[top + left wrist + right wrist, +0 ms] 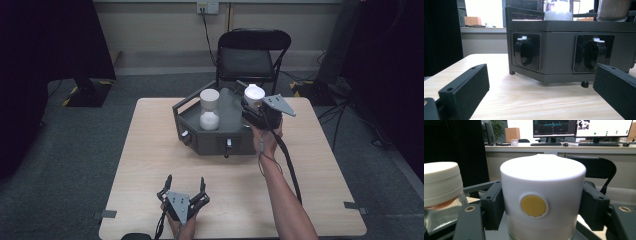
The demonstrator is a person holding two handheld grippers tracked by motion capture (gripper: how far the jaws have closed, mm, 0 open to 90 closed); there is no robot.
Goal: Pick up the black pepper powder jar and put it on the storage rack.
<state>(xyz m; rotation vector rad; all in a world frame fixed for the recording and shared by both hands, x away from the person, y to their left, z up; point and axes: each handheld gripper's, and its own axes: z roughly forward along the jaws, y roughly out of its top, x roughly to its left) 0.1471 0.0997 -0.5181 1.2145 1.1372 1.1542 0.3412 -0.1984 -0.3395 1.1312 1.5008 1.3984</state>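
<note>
White-capped jar (542, 195) clamped between right tool (543, 206) jaws, left tool (185, 192) spread apart.

I see a pale wood desk (150, 165) at frame centre. A dark grey angular tray (212, 142) stands on its upper middle on small feet. Grey tape tabs (106, 214) mark the lower left and right edges.

We see 2 jars (209, 109) on the tray (187, 125) mid-table (150, 165): 1 left, 1 (253, 95) right between our right gripper (252, 111) jaws; left gripper (185, 192) lies nearer us.
</note>
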